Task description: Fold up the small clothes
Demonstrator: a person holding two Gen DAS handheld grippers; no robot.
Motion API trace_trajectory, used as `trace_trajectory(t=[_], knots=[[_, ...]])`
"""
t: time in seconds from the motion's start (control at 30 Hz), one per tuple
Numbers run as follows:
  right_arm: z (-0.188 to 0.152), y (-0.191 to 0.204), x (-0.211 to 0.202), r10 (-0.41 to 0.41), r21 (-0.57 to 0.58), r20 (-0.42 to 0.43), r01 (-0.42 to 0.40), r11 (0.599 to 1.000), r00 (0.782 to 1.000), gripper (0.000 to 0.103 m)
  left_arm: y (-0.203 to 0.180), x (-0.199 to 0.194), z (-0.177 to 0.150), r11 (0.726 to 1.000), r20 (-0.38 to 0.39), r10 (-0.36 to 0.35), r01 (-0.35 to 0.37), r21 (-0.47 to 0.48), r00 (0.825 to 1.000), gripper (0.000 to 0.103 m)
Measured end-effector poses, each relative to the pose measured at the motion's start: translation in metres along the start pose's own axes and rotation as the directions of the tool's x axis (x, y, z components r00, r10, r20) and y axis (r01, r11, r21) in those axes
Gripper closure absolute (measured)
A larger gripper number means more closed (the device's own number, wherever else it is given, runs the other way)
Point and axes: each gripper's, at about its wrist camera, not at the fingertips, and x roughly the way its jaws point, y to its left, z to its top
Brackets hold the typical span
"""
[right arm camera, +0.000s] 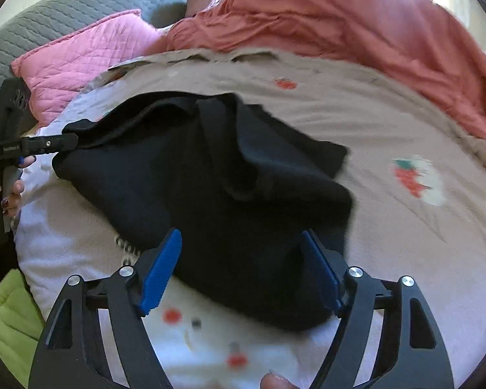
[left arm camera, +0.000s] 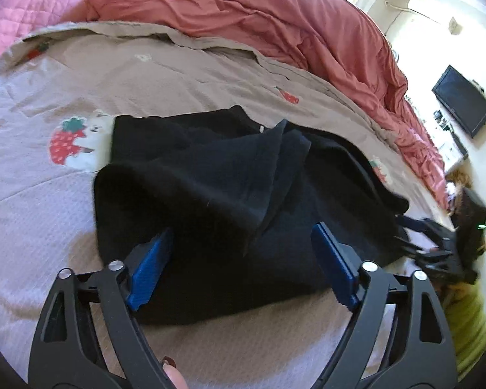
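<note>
**Garment down on bed, both grippers spread wide**

Black garment (left arm camera: pixel 217 194) lies bunched and partly folded on the beige strawberry-print bedspread (left arm camera: pixel 64 74), roughly mid-bed. We see loose overlapping flaps on top, one ridge running up the middle, edges not aligned.

Left gripper (left arm camera: pixel 239 259): jaws wide apart, blue pads (left arm camera: pixel 149 275) clear of each other. The near edge of the garment sits between and beneath them; we see no pad pressing cloth. Nothing pinched.

Right gripper (right arm camera: pixel 239 265): jaws also wide apart over the garment's near edge. Cloth shows between the pads, no squeeze visible. Right view is motion-blurred, so fine contact at the right pad we can't confirm.

Cross-check: in the right view the left gripper shows side-on at the far left, its tip at the garment's left corner; whether it touches we can't tell. In the left view the right gripper (left arm camera: pixel 437 249) is a blurred dark shape at the garment's right end.

Surroundings: crumpled salmon duvet (left arm camera: pixel 275 22) behind the garment, pink quilted pillow (right arm camera: pixel 81 55) back left, grey quilted headboard (right arm camera: pixel 48 9) beyond it, wall-mounted TV (left arm camera: pixel 461 100) at right. Fingertip (right arm camera: pixel 275 384) at the lower frame edge, lime-green sleeve (right arm camera: pixel 9 317) at the side.
</note>
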Motion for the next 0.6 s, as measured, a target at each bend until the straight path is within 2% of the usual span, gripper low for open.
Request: trace_trajectory(t=[0.07,0.2,0.27,0.37,0.47,0.53,0.6], knots=[[0.017,-0.008,0.015,0.007,0.032,-0.006,-0.007,0.999,1.000,0.038,0.004,0.005,0.009,0.999,-0.007,-0.030,0.030,-0.033,1.000,0.023],[0.047,-0.031,0.022,0.010,0.135,0.061,-0.018,0.991,0.998,0.038,0.022,0.011,0.027,0.986,0.020,-0.096,0.098,-0.133,0.995,0.023],[0.058,-0.049,0.021,-0.008,0.208,0.109,-0.015,0.978,0.994,0.038,0.036,0.012,0.037,0.973,0.060,-0.110,0.120,-0.199,0.992,0.023],[0.066,-0.075,0.019,-0.058,0.305,0.129,0.016,0.952,0.990,0.038,0.052,0.009,0.049,0.952,0.129,-0.112,0.143,-0.269,0.985,0.020],[0.060,-0.092,0.018,-0.098,0.372,0.119,0.047,0.927,0.988,0.038,0.076,0.002,0.057,0.922,0.233,-0.095,0.174,-0.347,0.968,0.017],[0.051,-0.097,0.015,-0.105,0.396,0.121,0.049,0.917,0.987,0.037,0.088,-0.005,0.056,0.918,0.278,-0.067,0.169,-0.360,0.958,0.017],[0.042,-0.098,0.011,-0.128,0.397,0.113,0.074,0.915,0.985,0.031,0.102,-0.013,0.048,0.915,0.300,-0.020,0.139,-0.380,0.954,0.017]])
